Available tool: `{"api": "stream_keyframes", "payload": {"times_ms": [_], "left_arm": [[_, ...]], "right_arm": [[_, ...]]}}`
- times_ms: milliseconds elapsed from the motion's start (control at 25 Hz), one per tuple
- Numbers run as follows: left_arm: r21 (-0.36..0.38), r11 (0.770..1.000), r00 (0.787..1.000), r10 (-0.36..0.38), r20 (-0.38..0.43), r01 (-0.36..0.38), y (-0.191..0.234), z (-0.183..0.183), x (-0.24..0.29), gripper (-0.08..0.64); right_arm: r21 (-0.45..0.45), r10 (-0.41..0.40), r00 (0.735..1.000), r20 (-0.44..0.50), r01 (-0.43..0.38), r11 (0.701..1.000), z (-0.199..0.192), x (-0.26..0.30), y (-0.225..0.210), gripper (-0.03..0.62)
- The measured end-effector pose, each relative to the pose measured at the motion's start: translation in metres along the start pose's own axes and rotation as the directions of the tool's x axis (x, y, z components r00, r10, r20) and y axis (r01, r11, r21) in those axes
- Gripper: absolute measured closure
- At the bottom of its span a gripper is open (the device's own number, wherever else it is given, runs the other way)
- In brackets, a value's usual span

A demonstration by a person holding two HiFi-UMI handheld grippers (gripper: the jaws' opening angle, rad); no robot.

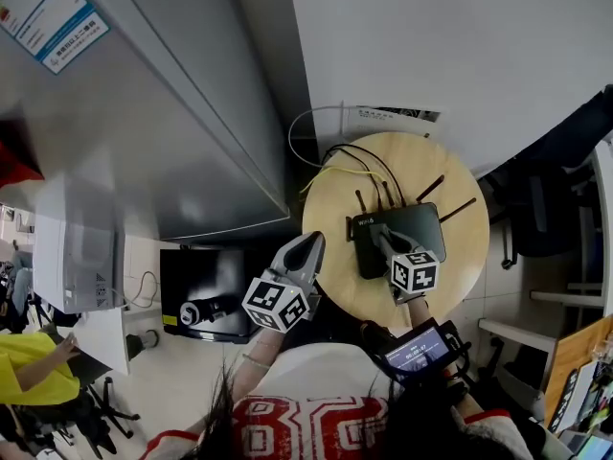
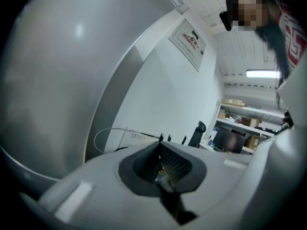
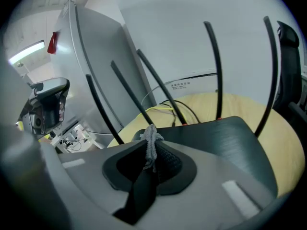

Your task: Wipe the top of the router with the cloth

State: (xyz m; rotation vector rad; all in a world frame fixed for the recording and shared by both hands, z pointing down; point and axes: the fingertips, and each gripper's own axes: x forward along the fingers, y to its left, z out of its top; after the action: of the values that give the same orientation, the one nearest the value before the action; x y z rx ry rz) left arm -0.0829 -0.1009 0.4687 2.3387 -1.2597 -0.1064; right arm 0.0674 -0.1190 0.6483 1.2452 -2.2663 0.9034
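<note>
Gripping cloth (image 3: 151,142), right gripper (image 1: 380,237) is over router (image 1: 423,222) on wooden table (image 1: 332,211); left gripper (image 1: 310,245) closed.

Even, bright indoor light with soft shadows. Ceiling strip light (image 2: 263,74) blown out in left gripper view; second strip light (image 3: 26,51) glows in right gripper view. Glare spot on grey cabinet (image 2: 76,30). Heavy fisheye bending and dark corners in both gripper views. Close foreground soft. Router (image 3: 225,138) top has a dull sheen.
</note>
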Motion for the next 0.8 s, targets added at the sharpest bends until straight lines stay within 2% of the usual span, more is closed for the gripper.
{"api": "stream_keyframes", "payload": {"times_ms": [200,480,640,800], "left_arm": [[-0.006,1.0,1.0,-0.001,-0.02,0.0,-0.005,0.003,0.003,0.558],[0.002,1.0,1.0,-0.023,-0.014,0.023,-0.004,-0.002,0.008,0.558],[0.003,1.0,1.0,-0.021,-0.015,0.021,-0.004,-0.002,0.007,0.558],[0.0,1.0,1.0,-0.018,-0.015,0.018,-0.002,-0.002,0.006,0.558]], "right_arm": [[0.035,-0.122,0.992,0.022,0.122,0.992,0.006,-0.027,-0.061,0.548],[0.103,-0.278,0.96,0.046,0.272,0.957,0.011,-0.063,-0.133,0.549],[0.131,-0.313,0.948,0.053,0.305,0.944,0.01,-0.072,-0.148,0.548],[0.125,-0.304,0.951,0.062,0.295,0.947,0.013,-0.07,-0.138,0.548]]}}
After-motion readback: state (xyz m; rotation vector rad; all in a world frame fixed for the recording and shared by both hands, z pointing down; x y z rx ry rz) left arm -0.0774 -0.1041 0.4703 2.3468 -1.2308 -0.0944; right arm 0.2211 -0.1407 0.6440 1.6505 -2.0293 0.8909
